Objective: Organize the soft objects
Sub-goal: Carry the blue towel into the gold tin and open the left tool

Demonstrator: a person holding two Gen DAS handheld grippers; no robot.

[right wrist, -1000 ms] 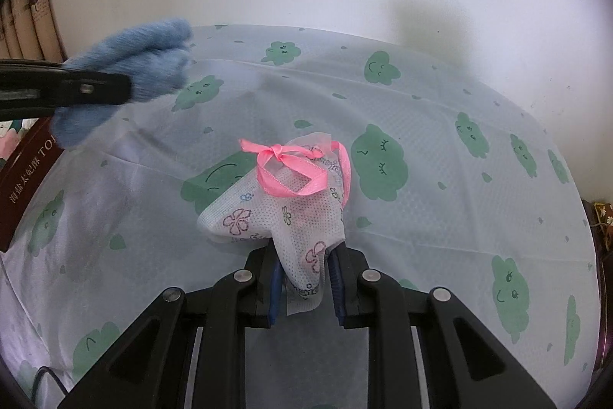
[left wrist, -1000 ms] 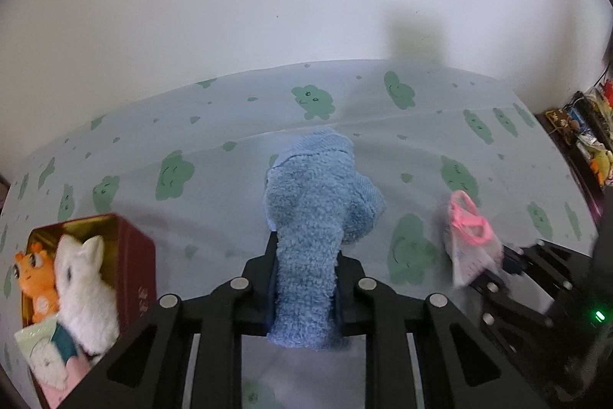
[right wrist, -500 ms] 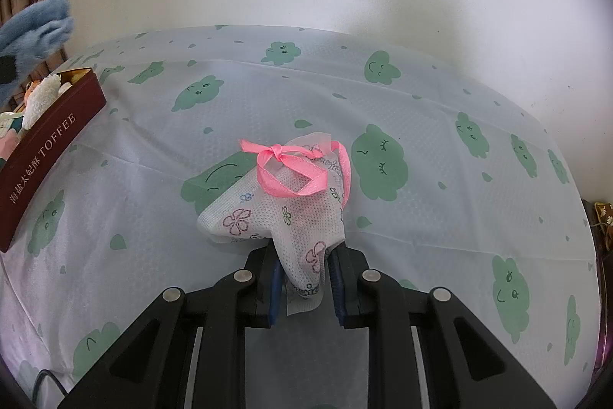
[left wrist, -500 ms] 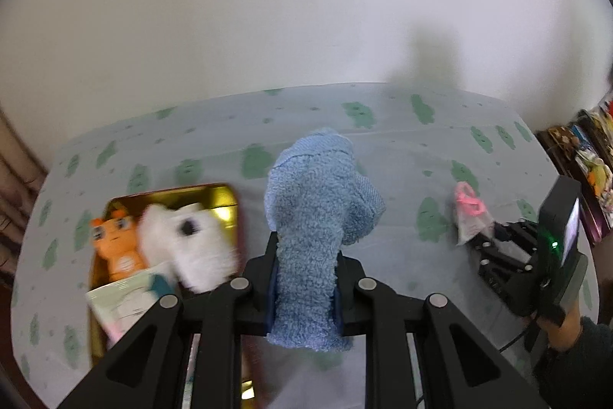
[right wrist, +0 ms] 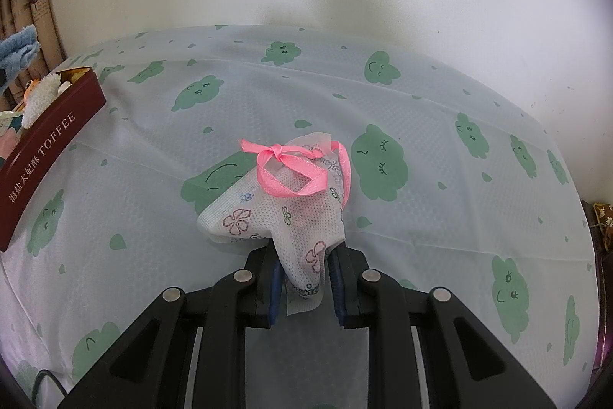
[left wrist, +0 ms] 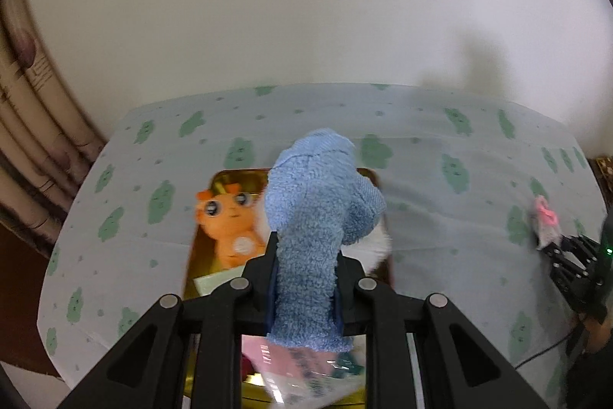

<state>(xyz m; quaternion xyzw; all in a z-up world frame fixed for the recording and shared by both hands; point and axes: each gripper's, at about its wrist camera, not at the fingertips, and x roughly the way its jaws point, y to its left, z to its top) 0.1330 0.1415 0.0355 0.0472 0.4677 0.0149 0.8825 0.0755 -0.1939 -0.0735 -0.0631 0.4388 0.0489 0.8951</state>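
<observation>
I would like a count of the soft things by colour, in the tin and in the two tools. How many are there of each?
Blue: 1, the fluffy sock held in the left tool.
Orange: 1, the plush animal in the toffee tin.
White: 2, the furry plush in the tin, and the mesh pouch with a pink ribbon in the right tool.
Total: 4.

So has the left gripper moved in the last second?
Yes. The left gripper, shut on the blue sock, has swung left: the tin now lies directly below it.
</observation>
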